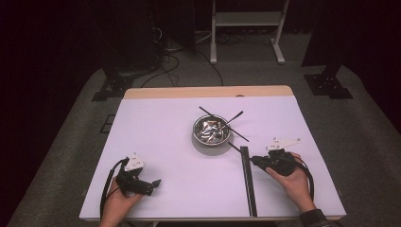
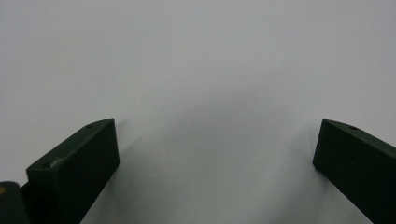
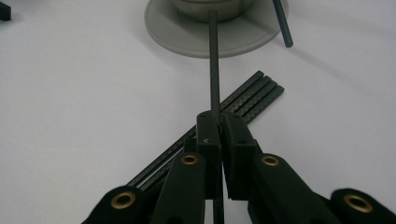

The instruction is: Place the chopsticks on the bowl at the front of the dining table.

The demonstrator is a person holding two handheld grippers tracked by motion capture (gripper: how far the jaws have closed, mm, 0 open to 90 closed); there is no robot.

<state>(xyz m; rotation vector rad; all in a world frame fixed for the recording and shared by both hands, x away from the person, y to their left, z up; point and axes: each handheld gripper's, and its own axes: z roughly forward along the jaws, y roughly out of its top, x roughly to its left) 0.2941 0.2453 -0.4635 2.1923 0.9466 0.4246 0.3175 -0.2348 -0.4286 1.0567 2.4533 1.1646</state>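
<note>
Right gripper view alone shows the right hand-held gripper clamping a black rod; left hand-held gripper gapes.

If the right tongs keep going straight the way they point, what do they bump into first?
Probably the metal bowl. The right tongs are shut on a thin black stick aimed at it, so the stick's tip would likely touch first, though depth is hard to judge.

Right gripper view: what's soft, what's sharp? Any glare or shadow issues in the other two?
Right gripper view: right gripper jaws sharp on the thin rod; the bowl at the top is soft. Left gripper view: evenly lit table, with a faint shadow between the left gripper jaws. High view: dark surroundings, bright tabletop, and glints inside the bowl.
</note>
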